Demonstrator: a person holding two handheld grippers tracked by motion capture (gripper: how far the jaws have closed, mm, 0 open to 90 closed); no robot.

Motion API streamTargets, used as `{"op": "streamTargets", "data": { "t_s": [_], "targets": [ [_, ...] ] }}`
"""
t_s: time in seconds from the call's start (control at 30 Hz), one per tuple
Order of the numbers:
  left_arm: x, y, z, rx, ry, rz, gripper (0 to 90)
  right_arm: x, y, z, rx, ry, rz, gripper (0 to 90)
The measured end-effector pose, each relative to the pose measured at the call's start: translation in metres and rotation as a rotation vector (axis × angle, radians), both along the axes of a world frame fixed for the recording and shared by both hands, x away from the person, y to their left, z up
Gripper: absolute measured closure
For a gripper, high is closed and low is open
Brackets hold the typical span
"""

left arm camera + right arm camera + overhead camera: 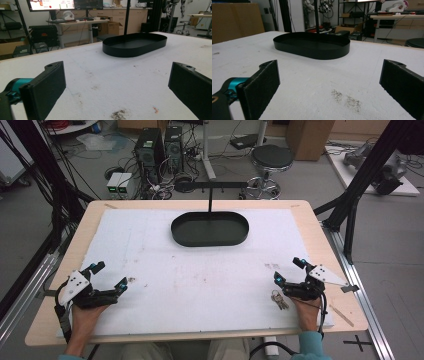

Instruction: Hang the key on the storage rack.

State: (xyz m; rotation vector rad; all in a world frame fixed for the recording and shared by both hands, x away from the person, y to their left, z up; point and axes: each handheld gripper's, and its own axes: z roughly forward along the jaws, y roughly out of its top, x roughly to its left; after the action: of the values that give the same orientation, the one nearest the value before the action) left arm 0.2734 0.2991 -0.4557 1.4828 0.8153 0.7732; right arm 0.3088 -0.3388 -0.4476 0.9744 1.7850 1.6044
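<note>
A black oval tray (pixel 210 229) with a thin upright black post rising from it sits at the far middle of the white mat; its wall also appears in the left gripper view (pixel 135 45) and the right gripper view (pixel 312 46). My left gripper (pixel 110 276) rests near the front left of the mat, open, nothing between its jaws (pixel 117 87). My right gripper (pixel 289 270) rests near the front right, open and empty (pixel 329 86). A bunch of keys (pixel 279 300) lies on the mat just beside and below the right gripper, against the person's hand.
The white mat (pixel 200 270) covers a wooden table (pixel 320 235). Dark smudges mark the mat ahead of both grippers. Black frame struts stand at both table sides. Computers, a stool and cables sit on the floor beyond the far edge.
</note>
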Motion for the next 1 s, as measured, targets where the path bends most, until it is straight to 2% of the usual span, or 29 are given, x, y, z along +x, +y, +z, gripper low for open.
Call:
{"op": "streamTargets", "data": {
  "t_s": [0.53, 0.8, 0.9, 0.93, 0.97, 1.0],
  "targets": [
    [0.0, 0.0, 0.0, 0.0, -0.004, -0.003, 1.7, -0.001, 0.001, 0.0, -0.016, -0.007, 0.004, 2.0],
    [0.0, 0.0, 0.0, -0.002, -0.003, -0.005, 1.7, 0.0, 0.001, 0.002, -0.014, 0.004, -0.001, 2.0],
    [0.0, 0.0, 0.0, -0.003, -0.004, -0.004, 1.7, 0.0, 0.001, 0.011, -0.027, 0.007, 0.007, 2.0],
    [0.0, 0.0, 0.0, 0.0, -0.003, -0.004, 1.7, 0.0, 0.001, 0.017, -0.034, 0.003, 0.007, 2.0],
    [0.0, 0.0, 0.0, -0.001, -0.003, -0.005, 1.7, -0.001, -0.001, 0.033, -0.058, 0.004, 0.019, 2.0],
    [0.0, 0.0, 0.0, -0.001, -0.003, -0.006, 1.7, -0.001, -0.001, 0.033, -0.058, 0.004, 0.019, 2.0]
  ]
}}
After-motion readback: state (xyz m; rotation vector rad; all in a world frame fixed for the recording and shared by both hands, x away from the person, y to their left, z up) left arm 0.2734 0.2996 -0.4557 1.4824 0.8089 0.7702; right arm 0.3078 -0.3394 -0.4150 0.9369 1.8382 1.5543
